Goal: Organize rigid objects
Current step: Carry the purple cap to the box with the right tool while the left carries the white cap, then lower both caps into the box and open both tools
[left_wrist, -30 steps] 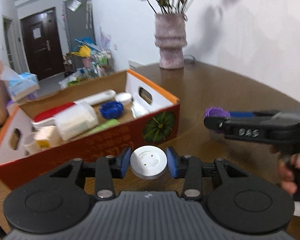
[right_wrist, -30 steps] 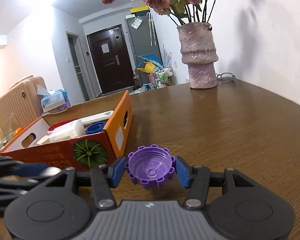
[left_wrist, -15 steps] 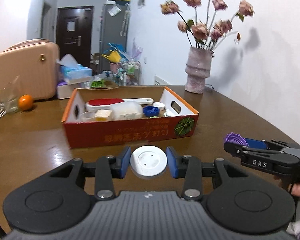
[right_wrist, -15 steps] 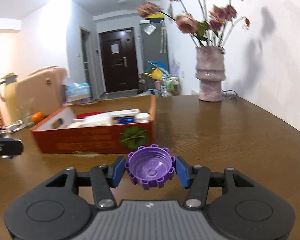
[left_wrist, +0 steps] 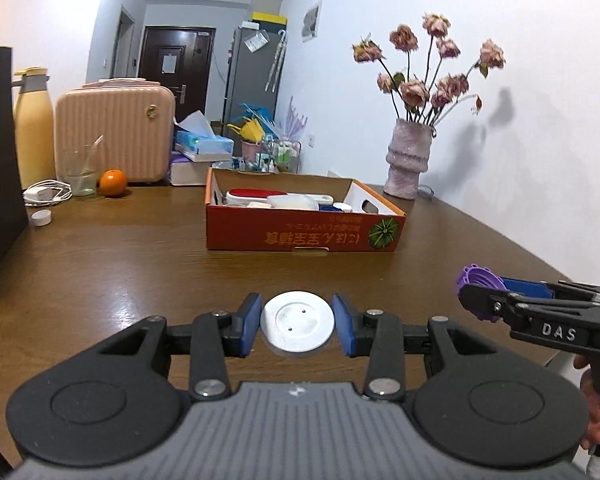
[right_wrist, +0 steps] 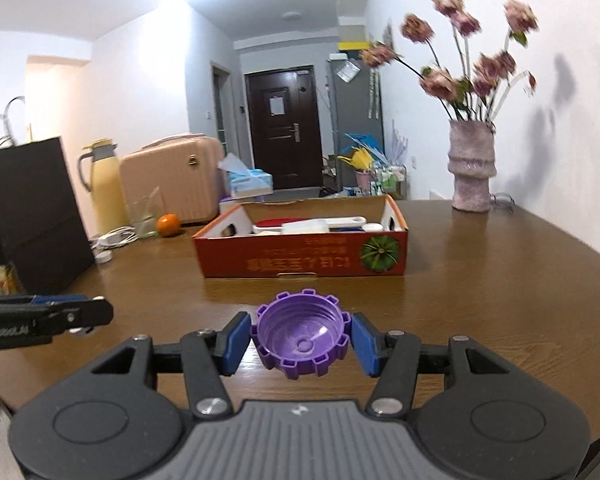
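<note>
Above the near edge of the brown table (left_wrist: 112,264), each gripper carries one lid, with the orange cardboard box (left_wrist: 300,236) well apart ahead.

By the look of it the sorting is partway done. The left gripper (left_wrist: 297,322) is clamped on a white round lid (left_wrist: 297,322), and the right gripper (right_wrist: 301,338) is clamped on a purple notched cap (right_wrist: 301,338), hollow side up. Neither is yet stowed, while the box already holds a red-topped item, a white container and other small pieces. A small white cap (left_wrist: 41,217) lies loose on the table at far left, perhaps also to sort. Elsewhere on the table stand a pink vase of dried roses (right_wrist: 471,172), an orange (right_wrist: 168,224), a glass, a yellow flask (left_wrist: 31,128), a pink suitcase (left_wrist: 114,136) and a black paper bag (right_wrist: 32,208). Behind is a white-walled hallway with a dark door.
</note>
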Action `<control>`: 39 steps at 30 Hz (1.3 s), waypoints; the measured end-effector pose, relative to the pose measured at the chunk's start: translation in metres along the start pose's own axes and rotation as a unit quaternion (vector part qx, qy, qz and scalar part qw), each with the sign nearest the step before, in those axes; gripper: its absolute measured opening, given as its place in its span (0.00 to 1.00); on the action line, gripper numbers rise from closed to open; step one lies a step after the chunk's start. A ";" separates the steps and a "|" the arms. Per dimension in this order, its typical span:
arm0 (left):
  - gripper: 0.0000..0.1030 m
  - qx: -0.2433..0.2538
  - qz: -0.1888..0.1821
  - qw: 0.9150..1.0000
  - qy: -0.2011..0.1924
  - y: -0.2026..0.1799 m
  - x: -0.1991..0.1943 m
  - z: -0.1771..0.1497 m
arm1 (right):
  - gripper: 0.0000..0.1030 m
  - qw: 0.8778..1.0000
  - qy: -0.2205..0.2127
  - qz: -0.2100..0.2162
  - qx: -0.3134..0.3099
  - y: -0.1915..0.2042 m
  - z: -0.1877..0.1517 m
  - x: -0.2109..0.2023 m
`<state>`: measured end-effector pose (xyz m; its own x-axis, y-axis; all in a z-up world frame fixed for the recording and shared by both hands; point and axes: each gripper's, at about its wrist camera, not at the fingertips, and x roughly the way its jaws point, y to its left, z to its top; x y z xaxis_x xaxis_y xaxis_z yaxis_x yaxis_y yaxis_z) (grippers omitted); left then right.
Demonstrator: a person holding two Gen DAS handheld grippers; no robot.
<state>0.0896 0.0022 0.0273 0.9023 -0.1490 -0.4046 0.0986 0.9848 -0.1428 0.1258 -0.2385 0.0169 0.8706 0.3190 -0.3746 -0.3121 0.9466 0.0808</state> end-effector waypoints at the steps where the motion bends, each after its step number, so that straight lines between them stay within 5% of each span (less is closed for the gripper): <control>1: 0.38 -0.004 -0.001 1.000 -0.002 0.002 -0.003 -0.001 | 0.52 1.000 -0.001 -0.002 -0.004 0.003 0.001 -0.002; 10: 0.38 -0.017 -0.010 1.000 -0.009 0.016 -0.002 -0.002 | 0.52 1.000 0.001 -0.011 -0.019 0.016 0.009 -0.003; 15: 0.38 -0.012 -0.010 1.000 0.001 0.027 0.027 0.014 | 0.52 0.999 0.004 -0.003 -0.034 0.012 0.026 0.025; 18: 0.38 -0.013 -0.043 0.999 0.016 0.038 0.055 0.038 | 0.52 0.999 0.006 0.006 -0.036 0.001 0.043 0.051; 24: 0.38 0.021 -0.047 0.998 0.028 0.056 0.134 0.099 | 0.52 0.999 -0.001 0.011 -0.039 -0.036 0.098 0.123; 29: 0.38 0.047 -0.035 0.997 0.055 0.066 0.215 0.134 | 0.52 0.998 0.036 0.011 -0.042 -0.065 0.136 0.210; 35: 0.39 0.034 -0.040 0.993 0.110 0.085 0.292 0.138 | 0.52 0.989 0.115 0.090 0.014 -0.077 0.149 0.302; 39: 0.39 0.043 -0.047 0.990 0.122 0.089 0.317 0.133 | 0.52 0.983 0.146 0.114 -0.013 -0.051 0.142 0.346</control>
<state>0.4406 0.0547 0.0068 0.7599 -0.2469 -0.6013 0.2219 0.9680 -0.1170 0.4966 -0.1694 0.0141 0.6320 0.4923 -0.5986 -0.4989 0.8495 0.1719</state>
